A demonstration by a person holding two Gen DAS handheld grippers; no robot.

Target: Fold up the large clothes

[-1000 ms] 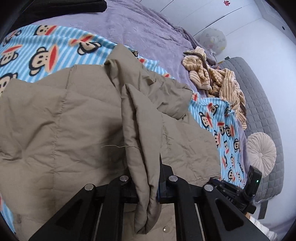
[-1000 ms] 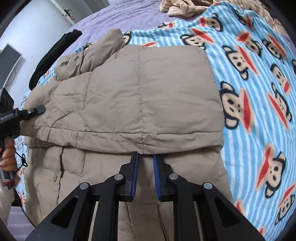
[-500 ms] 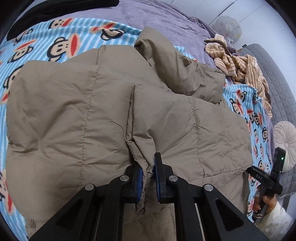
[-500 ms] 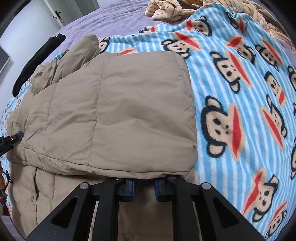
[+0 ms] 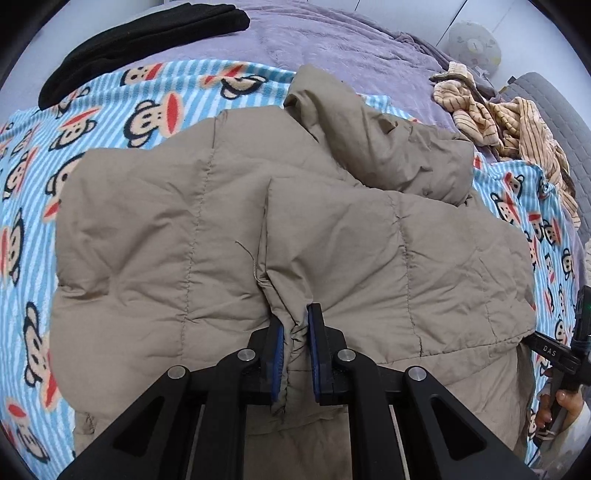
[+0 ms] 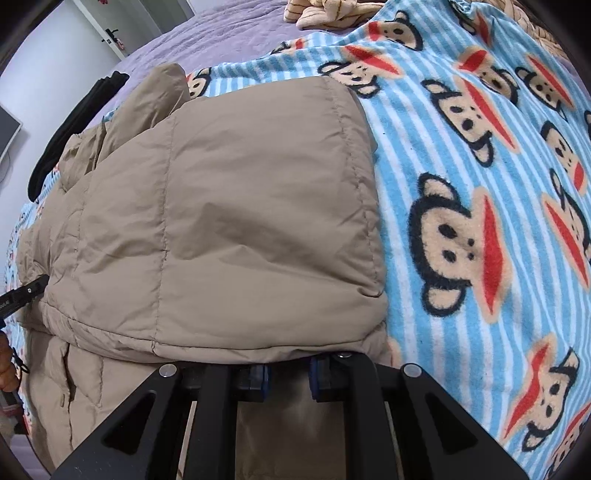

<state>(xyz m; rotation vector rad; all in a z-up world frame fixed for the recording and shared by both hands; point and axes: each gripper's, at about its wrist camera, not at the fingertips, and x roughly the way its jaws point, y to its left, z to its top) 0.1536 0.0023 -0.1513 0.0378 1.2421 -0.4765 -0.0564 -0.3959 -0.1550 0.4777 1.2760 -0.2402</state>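
My left gripper (image 5: 296, 341) pinches a bunched seam of the tan puffer jacket (image 5: 229, 236), blue pads on either side of the fabric fold, fingers (image 5: 277, 354) pressed onto it. Left view only: my right gripper (image 5: 554, 352) shows at the far right edge by the jacket hem, held in my right hand (image 5: 554, 410); I can't tell its finger state from there.

Right view: my right gripper (image 6: 288, 380) sits under the folded jacket edge (image 6: 221, 236). Its blue pads are set slightly apart with the tips hidden under the overhanging fabric, so I can't tell whether they grip anything. At the left edge of this view, my left gripper's tip (image 6: 26, 291) touches the jacket side.

The jacket lies folded over itself on the monkey-print blanket (image 5: 122, 107), which covers the bed. The hood or sleeve bunches at the far end (image 5: 332, 110).

Farther, left view only: a grey quilted headboard (image 5: 546, 92) and a pale round lamp (image 5: 474, 44). Both views show the black garment (image 5: 140, 40), the striped beige clothes (image 5: 498, 118) and the purple bedspread (image 5: 332, 40). The right view adds a white door (image 6: 107, 33).
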